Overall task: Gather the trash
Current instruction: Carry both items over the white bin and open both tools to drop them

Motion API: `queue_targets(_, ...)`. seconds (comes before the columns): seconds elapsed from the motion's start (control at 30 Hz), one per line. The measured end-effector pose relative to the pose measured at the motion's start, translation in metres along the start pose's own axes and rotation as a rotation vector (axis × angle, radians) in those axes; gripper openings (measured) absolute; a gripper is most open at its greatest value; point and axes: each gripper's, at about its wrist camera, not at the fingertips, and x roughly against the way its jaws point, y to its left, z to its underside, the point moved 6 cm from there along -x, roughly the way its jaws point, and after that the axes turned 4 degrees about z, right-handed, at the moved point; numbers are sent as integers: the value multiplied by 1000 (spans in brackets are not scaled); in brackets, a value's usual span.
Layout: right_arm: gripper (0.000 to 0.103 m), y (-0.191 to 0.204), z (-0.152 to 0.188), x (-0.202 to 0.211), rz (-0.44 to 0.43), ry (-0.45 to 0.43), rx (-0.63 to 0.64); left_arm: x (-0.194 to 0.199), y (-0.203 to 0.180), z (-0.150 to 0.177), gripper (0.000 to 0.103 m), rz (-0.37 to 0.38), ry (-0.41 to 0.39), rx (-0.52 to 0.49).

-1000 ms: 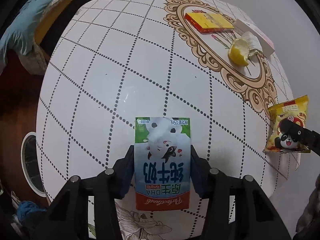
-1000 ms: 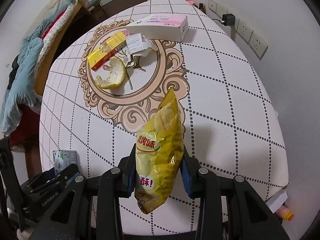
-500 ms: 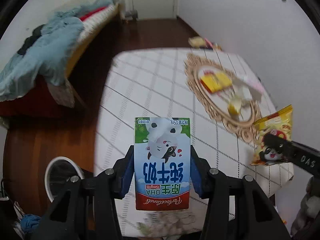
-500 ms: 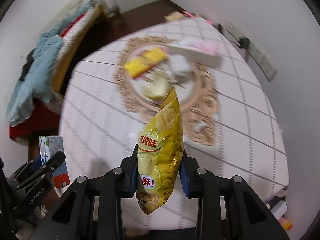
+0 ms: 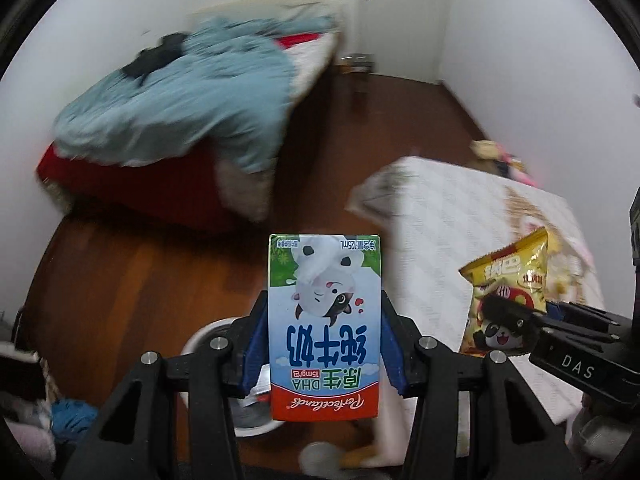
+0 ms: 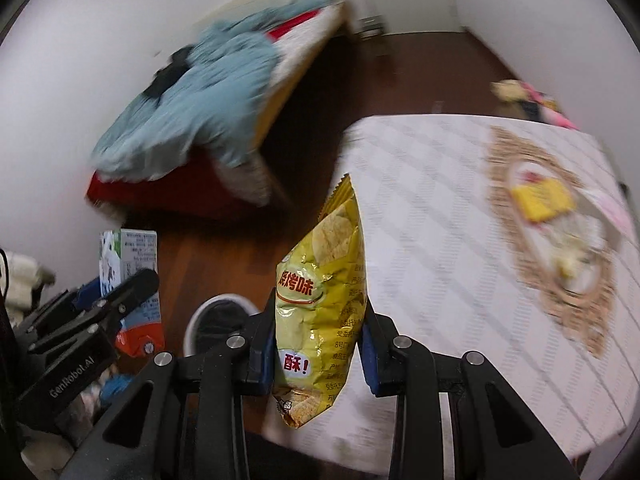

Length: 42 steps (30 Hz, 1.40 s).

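My left gripper (image 5: pixel 324 344) is clenched on a small milk carton (image 5: pixel 324 328), its blue-padded fingers (image 5: pixel 256 344) pressing both sides; the carton's print, a cartoon cow and blue characters, reads upside down in the left wrist view, with a red band at the near end. My right gripper (image 6: pixel 320 344) is clamped on a yellow chip bag (image 6: pixel 320 300), which stands up between the fingers with its crimped top pointing far and its lower end hanging below them. Both grippers hang in the air off the table's left edge, above the dark wooden floor (image 5: pixel 132 264). A round white-rimmed bin (image 6: pixel 218 320) sits on the floor just behind the near fingers, partly hidden by them in both views. In the left wrist view the chip bag (image 5: pixel 506 288) shows at the right, pinched by the other gripper. In the right wrist view the carton (image 6: pixel 132 280) shows at the left, held by the other gripper. The table (image 6: pixel 440 208), covered in a white cloth with dotted diamonds, lies to the right and is blurred; on its ornate oval medallion I make out a yellow packet (image 6: pixel 544 198) and some pale items too smeared to name. A bed (image 5: pixel 180 128) with a light blue quilt stands far left against the white wall.
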Motion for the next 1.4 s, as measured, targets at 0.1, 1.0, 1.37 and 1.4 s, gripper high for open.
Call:
queue_targets(0.1, 35, 54, 10, -47, -45, 72, 46, -19, 68, 19, 46, -60, 56, 82)
queue_targets(1.0, 38, 175, 105, -320, -19, 526, 215, -162, 210, 139, 60, -84, 376, 390)
queue_targets(1.37, 99, 176, 103, -304, 35, 485, 283, -134, 225, 138, 101, -178, 320, 389)
queue_targets(1.4, 100, 175, 103, -301, 56, 477, 292, -132, 225, 138, 101, -185, 316, 389)
